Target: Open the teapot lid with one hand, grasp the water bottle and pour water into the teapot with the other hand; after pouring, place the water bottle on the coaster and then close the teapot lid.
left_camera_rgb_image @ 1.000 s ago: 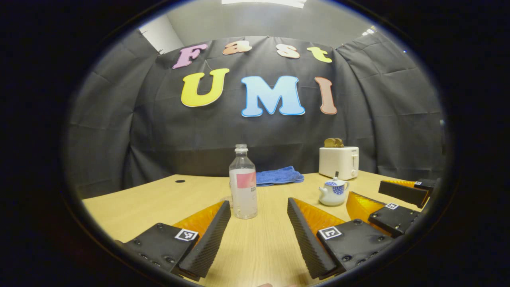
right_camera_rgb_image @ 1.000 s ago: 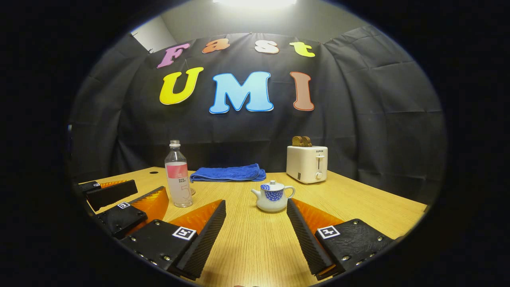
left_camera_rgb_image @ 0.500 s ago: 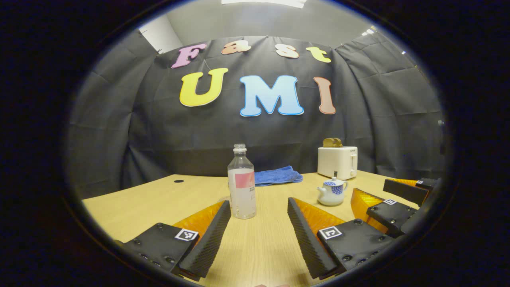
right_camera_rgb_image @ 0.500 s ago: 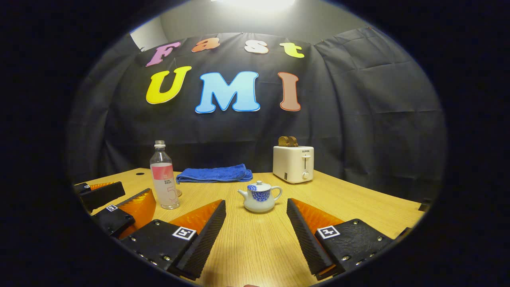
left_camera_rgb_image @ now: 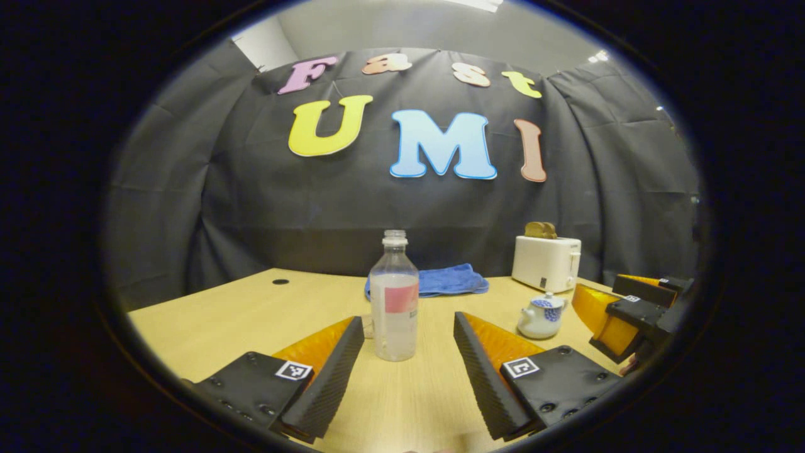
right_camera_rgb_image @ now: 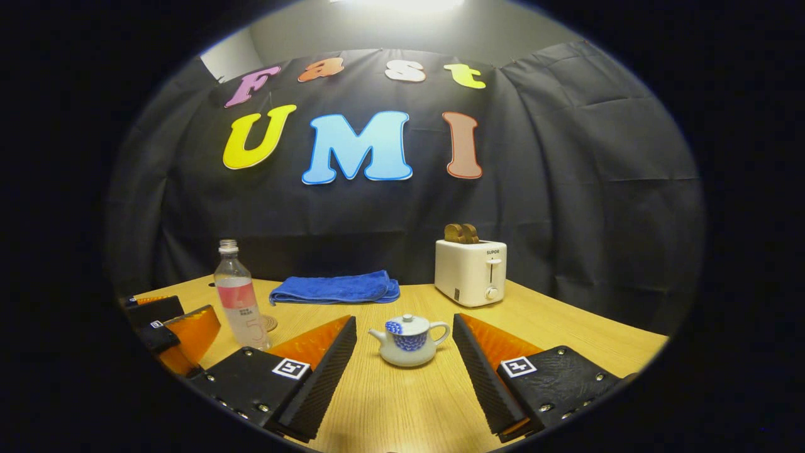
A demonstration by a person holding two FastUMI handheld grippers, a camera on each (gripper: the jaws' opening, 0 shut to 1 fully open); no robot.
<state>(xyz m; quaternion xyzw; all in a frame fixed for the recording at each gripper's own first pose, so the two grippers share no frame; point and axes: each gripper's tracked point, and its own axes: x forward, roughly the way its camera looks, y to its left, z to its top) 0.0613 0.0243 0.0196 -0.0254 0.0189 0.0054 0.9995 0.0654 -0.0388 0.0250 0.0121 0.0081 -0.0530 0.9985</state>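
- Between the spread fingers of the left tool, which grips nothing, the water bottle stands upright on the surface, lined up for a grasp.
- Likewise the right tool is wide open and empty, framing the teapot, lid still on.
- Behind the bottle lies the coaster.

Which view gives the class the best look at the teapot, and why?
The right gripper view: the teapot sits centred between that hand-held gripper's open fingers, with lid, spout and handle clear. In the left gripper view the teapot is smaller, far right, beside the other hand-held gripper.
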